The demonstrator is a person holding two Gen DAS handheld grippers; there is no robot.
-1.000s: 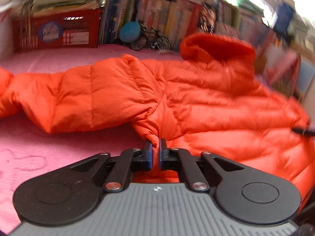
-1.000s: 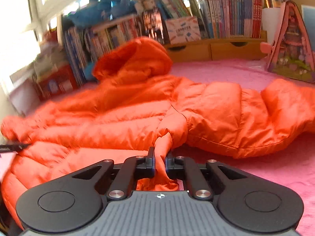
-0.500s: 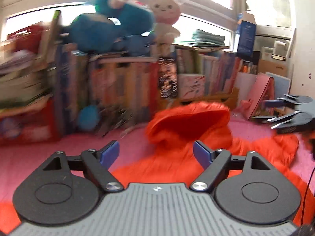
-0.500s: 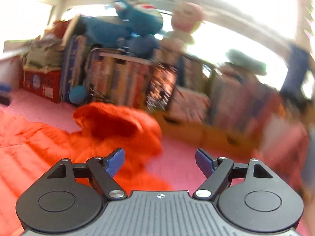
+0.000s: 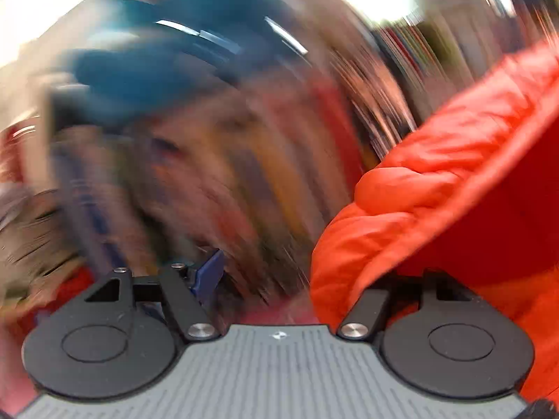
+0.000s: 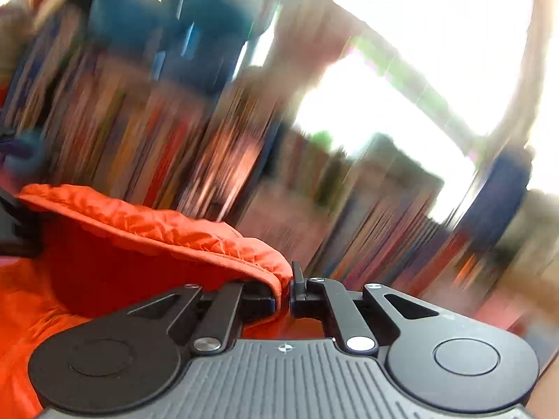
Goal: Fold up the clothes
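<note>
A second ago both claws pinched the sleeve cuffs of the puffy orange quilted hooded jacket [image 6: 146, 230] lying on the pink surface. Now the right claw [image 6: 284, 291] is clamped on the hood's rim, while the left claw [image 5: 293, 279], jaws closing, straddles the opposite rim without gripping. Folding the hood down looks next.

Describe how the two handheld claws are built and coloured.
Both look alike: the left claw and right claw have matte black linkage arms with silver pivot screws, two round black discs, and a ribbed grey body bearing a small central mark. A blue finger pad shows on the left.
</note>
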